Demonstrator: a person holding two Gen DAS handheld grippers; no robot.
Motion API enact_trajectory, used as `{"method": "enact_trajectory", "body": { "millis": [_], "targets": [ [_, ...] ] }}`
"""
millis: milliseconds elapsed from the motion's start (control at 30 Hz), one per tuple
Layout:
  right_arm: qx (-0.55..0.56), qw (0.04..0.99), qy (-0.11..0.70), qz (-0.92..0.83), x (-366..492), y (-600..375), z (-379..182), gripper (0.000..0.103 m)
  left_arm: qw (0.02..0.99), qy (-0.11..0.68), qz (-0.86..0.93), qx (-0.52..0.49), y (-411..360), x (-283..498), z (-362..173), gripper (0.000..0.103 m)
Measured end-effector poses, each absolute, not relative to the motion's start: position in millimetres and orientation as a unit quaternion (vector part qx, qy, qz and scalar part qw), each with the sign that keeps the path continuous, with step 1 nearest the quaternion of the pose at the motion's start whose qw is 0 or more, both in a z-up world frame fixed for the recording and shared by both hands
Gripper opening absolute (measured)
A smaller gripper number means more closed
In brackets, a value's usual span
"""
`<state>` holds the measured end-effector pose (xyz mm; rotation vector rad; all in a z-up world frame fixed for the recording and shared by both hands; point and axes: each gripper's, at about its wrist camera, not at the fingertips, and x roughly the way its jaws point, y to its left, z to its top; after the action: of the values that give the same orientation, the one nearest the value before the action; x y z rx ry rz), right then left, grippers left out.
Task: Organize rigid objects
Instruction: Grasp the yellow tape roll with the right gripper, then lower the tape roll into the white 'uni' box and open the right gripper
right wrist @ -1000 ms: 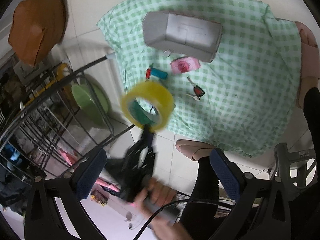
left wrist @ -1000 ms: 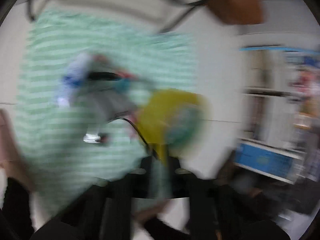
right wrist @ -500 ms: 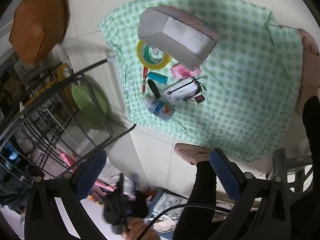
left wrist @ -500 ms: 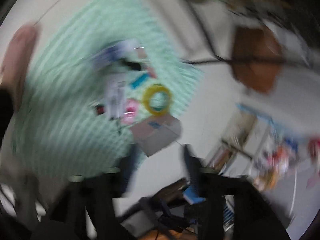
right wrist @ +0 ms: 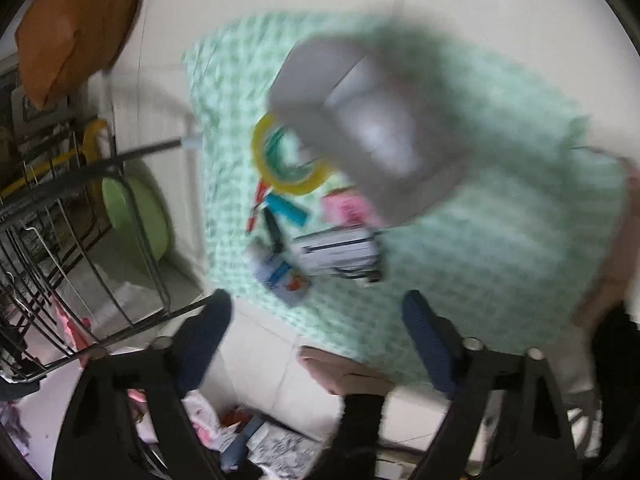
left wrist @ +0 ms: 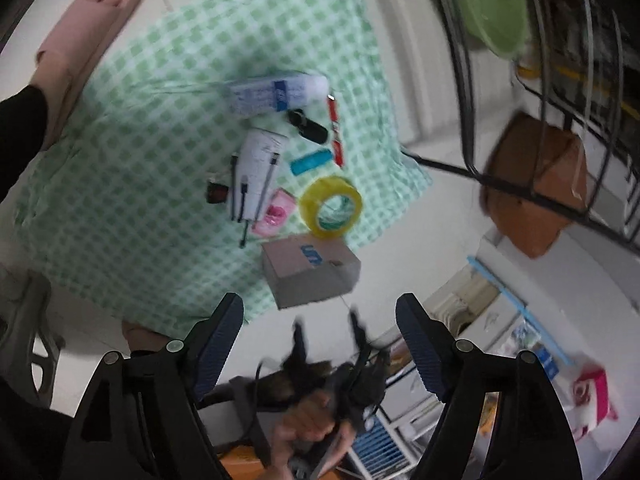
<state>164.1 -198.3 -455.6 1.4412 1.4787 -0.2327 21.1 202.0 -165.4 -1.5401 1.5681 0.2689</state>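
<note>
A green checked cloth point(left wrist: 132, 216) lies on the floor. On it are a yellow tape roll point(left wrist: 331, 206), a grey cardboard box point(left wrist: 310, 270), a white pouch with pens point(left wrist: 256, 174), a pink packet point(left wrist: 275, 212), a teal lighter point(left wrist: 311, 162), a red pen point(left wrist: 335, 130), a black key fob point(left wrist: 308, 126) and a white tube point(left wrist: 276, 94). My left gripper point(left wrist: 320, 316) is open and empty, high above the box. My right gripper point(right wrist: 316, 312) is open and empty above the cloth point(right wrist: 500, 240); the right wrist view is blurred, with the box point(right wrist: 372, 136) and tape roll point(right wrist: 288, 160) showing.
A pink slipper point(left wrist: 80, 44) and a dark-sleeved leg sit at the cloth's left. A black wire rack point(left wrist: 560, 80) with a green basin point(left wrist: 488, 4) stands at the right, an orange-brown box point(left wrist: 536, 184) beside it. Another foot point(right wrist: 344, 372) is at the cloth's near edge.
The tape roll held in my left gripper a second ago now lies on the cloth by the box. More objects now lie on the cloth. Both grippers have swung; the right view has blurred.
</note>
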Motion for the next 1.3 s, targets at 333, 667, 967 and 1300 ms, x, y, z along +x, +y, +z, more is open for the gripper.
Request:
{"method": "enact_trajectory", "body": {
  "millis": [333, 667, 967, 1300],
  "targets": [
    [0.462, 0.55, 0.591, -0.367, 219, -157, -536, 0.047, 0.438, 0.634, 0.095, -0.63, 208, 27, -163, 0.078],
    [0.382, 0.564, 0.647, -0.344, 250, -149, -575, 0.034, 0.433, 0.638, 0.097, -0.629, 217, 25, -162, 0.078],
    [0.415, 0.608, 0.644, -0.211, 246, -162, -503, 0.024, 0.426, 0.636, 0.071, -0.639, 210, 25, -155, 0.078],
    [0.249, 0.694, 0.631, -0.241, 198, -222, -379, 0.024, 0.419, 0.627, 0.064, -0.654, 212, 19, -153, 0.078]
  ]
}}
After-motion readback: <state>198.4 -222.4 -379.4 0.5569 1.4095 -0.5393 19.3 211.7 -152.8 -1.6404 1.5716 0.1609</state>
